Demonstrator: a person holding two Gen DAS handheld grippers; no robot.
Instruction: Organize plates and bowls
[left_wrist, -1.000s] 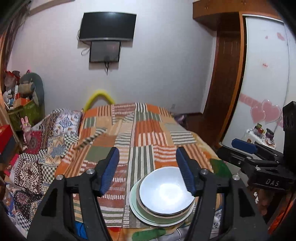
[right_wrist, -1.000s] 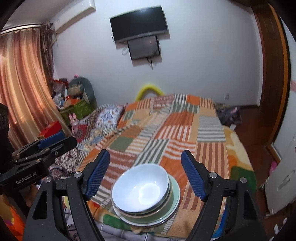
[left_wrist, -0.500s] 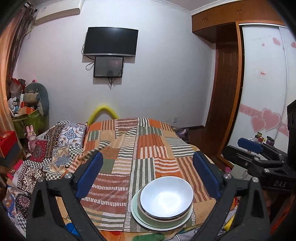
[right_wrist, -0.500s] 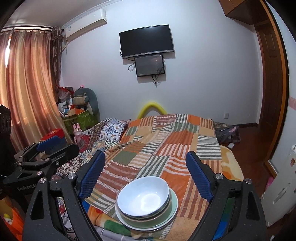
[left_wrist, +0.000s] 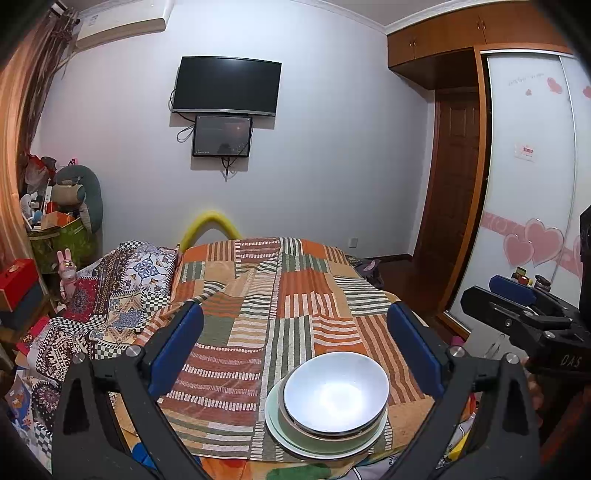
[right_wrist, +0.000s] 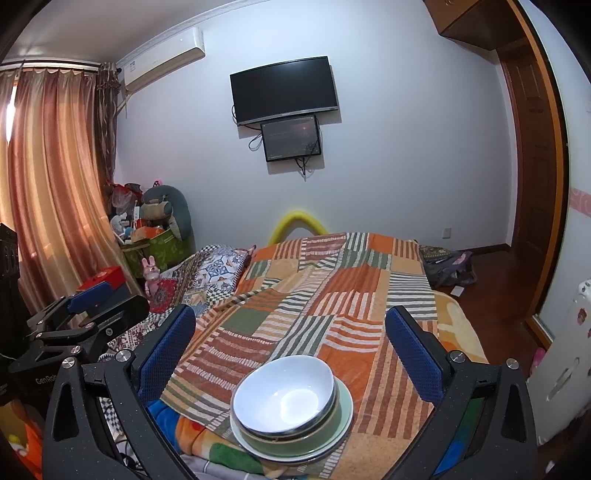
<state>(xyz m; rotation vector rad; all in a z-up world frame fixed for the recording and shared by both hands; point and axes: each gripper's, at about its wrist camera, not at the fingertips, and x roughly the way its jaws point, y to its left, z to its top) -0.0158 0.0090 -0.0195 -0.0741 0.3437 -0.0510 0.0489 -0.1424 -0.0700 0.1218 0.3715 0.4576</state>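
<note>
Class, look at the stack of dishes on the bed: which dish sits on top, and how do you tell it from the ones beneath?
The white bowl sits on top, its whole inside showing. Beneath it, only rims of a green bowl and a pale plate show.

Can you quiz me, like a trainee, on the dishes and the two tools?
1. True or false: the white bowl is at the top of the stack.
2. What lies at the bottom of the stack, on the blanket? A) a cup B) a pale green plate C) a spoon
3. Fill in: the left tool and the right tool have just been opening, and both now stand ____, with nothing gripped.

Key: 1 true; 2 B; 3 open.
</note>
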